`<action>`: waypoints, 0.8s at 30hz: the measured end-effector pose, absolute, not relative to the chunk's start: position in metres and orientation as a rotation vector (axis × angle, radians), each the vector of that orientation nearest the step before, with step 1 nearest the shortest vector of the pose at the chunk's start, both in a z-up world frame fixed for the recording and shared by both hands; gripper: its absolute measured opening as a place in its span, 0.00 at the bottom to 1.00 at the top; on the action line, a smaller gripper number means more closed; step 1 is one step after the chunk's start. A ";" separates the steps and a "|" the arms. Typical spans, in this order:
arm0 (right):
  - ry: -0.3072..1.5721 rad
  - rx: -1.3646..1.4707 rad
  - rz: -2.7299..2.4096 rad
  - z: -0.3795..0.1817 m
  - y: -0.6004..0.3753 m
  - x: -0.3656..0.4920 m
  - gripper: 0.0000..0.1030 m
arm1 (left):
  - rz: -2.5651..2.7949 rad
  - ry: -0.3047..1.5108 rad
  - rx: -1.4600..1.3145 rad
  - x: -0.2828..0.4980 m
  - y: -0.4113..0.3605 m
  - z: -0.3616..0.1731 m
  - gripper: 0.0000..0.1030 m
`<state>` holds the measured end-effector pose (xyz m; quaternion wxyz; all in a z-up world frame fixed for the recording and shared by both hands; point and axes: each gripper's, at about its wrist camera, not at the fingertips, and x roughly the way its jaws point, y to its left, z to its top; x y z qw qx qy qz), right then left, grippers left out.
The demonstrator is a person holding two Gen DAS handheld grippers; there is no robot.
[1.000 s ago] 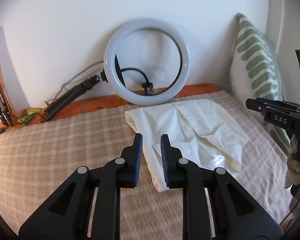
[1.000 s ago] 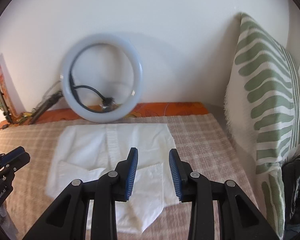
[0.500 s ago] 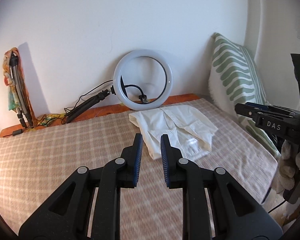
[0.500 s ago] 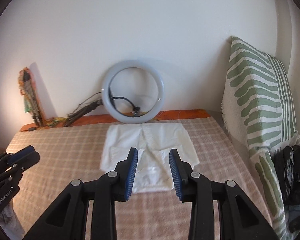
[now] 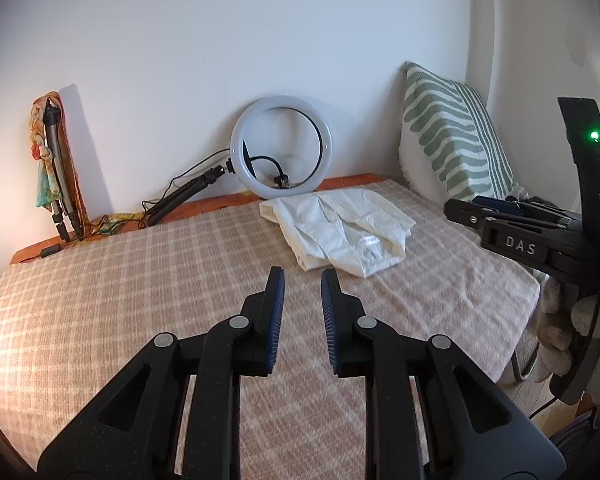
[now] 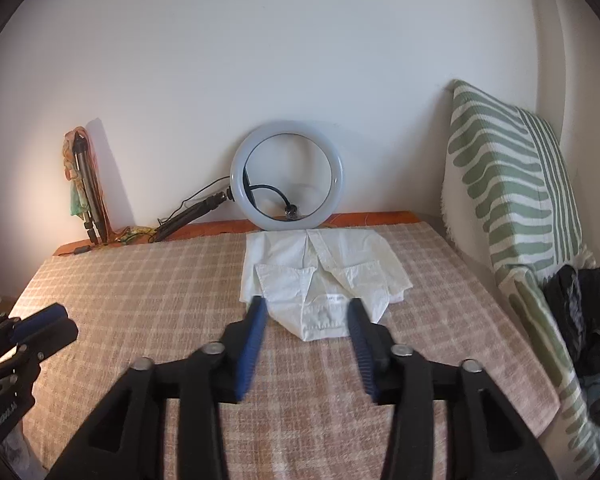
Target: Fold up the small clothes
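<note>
Left wrist view: the left gripper (image 5: 302,276) is held above the checked bedcover (image 5: 140,300), its jaws parted by a narrow gap with nothing between them. The folded white garment (image 5: 340,228) lies flat on the bedcover ahead of the jaws and slightly to their right, well apart from the tips. Beyond the garment a ring light (image 5: 282,151) leans against the wall, its lower rim just behind the garment's far edge. A green-striped cushion (image 5: 456,148) stands upright to the right of the jaws, against the wall corner. A folded tripod wrapped in coloured cloth (image 5: 54,164) stands far ahead to the left. The right gripper (image 5: 500,220) enters from the right edge, level with the garment; from this side its opening cannot be judged.

Right wrist view: the right gripper (image 6: 307,308) is held over the bedcover (image 6: 140,300), jaws open wide and holding nothing. The white garment (image 6: 324,280) lies directly ahead, its near folded edge appearing between the two jaw tips; contact cannot be confirmed. The ring light (image 6: 287,176) stands straight ahead behind the garment. The cushion (image 6: 512,184) stands to the right. The left gripper (image 6: 40,326) shows at the lower left edge, well apart from the garment.
</note>
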<state>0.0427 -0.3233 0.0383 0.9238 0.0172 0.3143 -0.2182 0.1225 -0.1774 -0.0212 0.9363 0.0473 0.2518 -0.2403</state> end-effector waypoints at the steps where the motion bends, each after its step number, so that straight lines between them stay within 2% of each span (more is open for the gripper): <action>1: 0.643 0.043 -0.449 0.034 -0.324 0.042 0.51 | -0.492 0.515 0.097 0.121 -0.177 -0.024 0.32; 3: 0.642 0.054 -0.449 0.026 -0.325 0.042 0.54 | -0.492 0.508 0.096 0.118 -0.175 -0.031 0.44; 6: 0.650 0.056 -0.449 0.018 -0.328 0.044 0.65 | -0.490 0.513 0.108 0.120 -0.175 -0.040 0.48; 8: 0.640 0.065 -0.451 0.014 -0.331 0.045 0.75 | -0.492 0.527 0.111 0.123 -0.176 -0.045 0.57; 9: 0.635 0.070 -0.453 0.012 -0.331 0.045 0.77 | -0.490 0.526 0.110 0.124 -0.175 -0.046 0.62; 14: 0.627 0.060 -0.462 0.005 -0.334 0.048 1.00 | -0.490 0.524 0.125 0.126 -0.177 -0.051 0.75; 24: 0.649 0.063 -0.477 -0.007 -0.336 0.055 1.00 | -0.474 0.494 0.150 0.120 -0.176 -0.051 0.95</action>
